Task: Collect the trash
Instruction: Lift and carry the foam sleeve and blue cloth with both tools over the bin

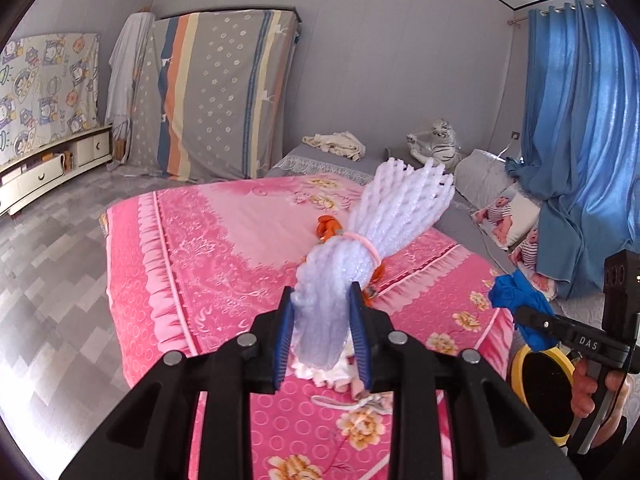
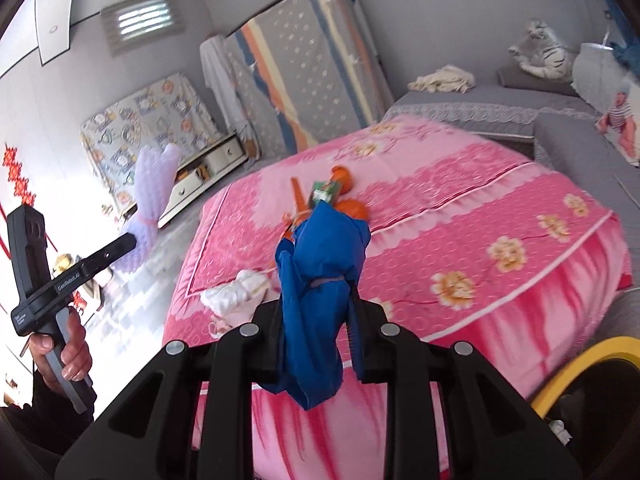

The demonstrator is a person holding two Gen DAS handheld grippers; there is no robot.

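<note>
Above the pink floral bedspread, my left gripper is clenched on a bundle of white foam netting, tied near its middle w/ a pink band; the blue pads press its lower end, and the upper end fans out toward the far side of the bed. My right gripper is clenched on a blue cloth bundle, cinched by a thin tie approx. midway, w/ loose cloth hanging below the jaws. In the left wrist view, the right gripper shows at far right w/ my hand on its handle, just above a yellow-rimmed bin. In the right wrist view, the left gripper shows at left, raised beside the bed. On the bedspread lie more items: orange pieces w/ a small green packet near the centre, and crumpled white tissue near the front edge. Background: a plush tiger, blue curtain and a mattress leaning on the wall.
</note>
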